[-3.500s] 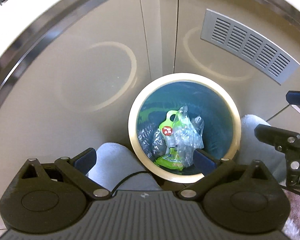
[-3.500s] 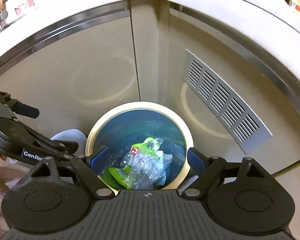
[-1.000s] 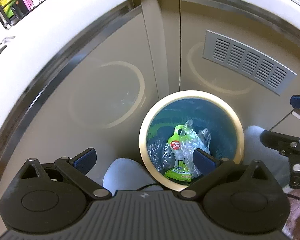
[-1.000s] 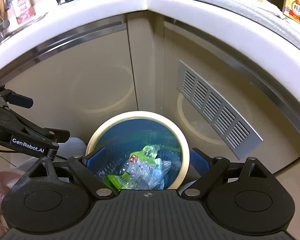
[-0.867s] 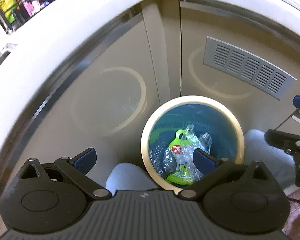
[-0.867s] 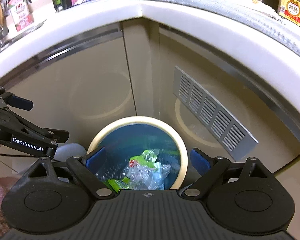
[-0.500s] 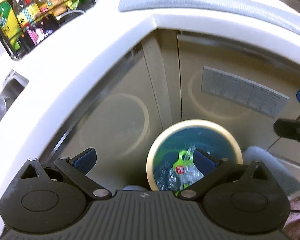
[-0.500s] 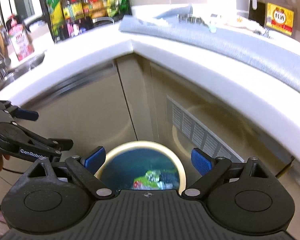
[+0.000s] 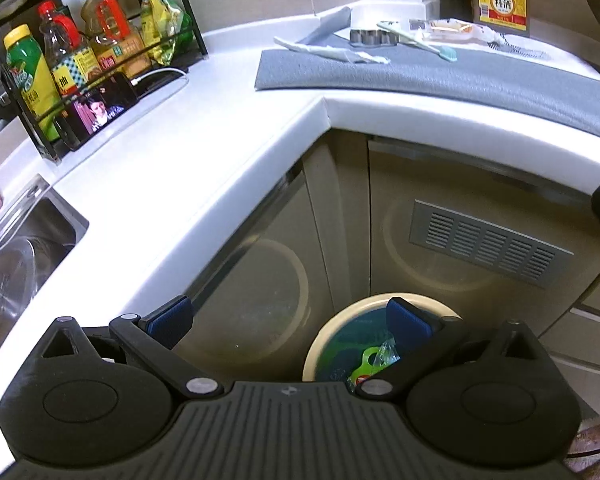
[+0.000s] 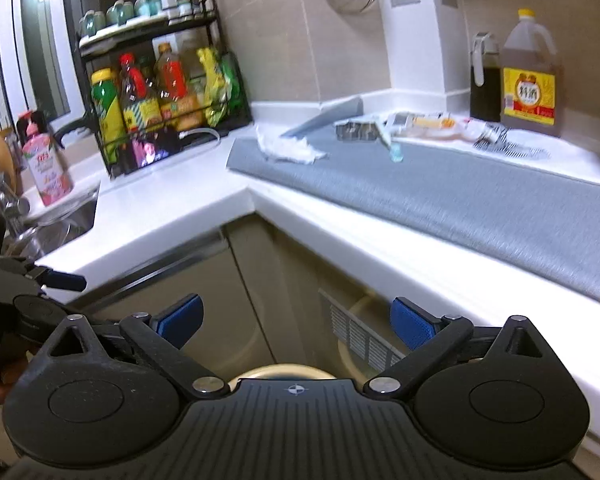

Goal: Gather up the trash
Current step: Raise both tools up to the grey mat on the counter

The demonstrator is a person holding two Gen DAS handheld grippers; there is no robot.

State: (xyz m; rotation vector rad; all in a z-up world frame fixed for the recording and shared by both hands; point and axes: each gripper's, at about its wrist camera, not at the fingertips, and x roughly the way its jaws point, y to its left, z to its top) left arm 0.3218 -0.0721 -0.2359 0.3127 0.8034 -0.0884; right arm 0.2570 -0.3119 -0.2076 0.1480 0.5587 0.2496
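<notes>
Your left claw stands wide apart with nothing in it; your right claw has just been opening and is empty too; the bin, low in the left view, holds a green packet and clear plastic; on the counter, upper right, a crumpled tissue and wrappers lie on the grey mat.

Home kitchen; corner worktop, sink, condiment rack, oil jug.

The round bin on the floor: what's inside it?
In the bin: a green packet and crumpled clear plastic on a blue liner. The left tongs cover the rest.
</notes>
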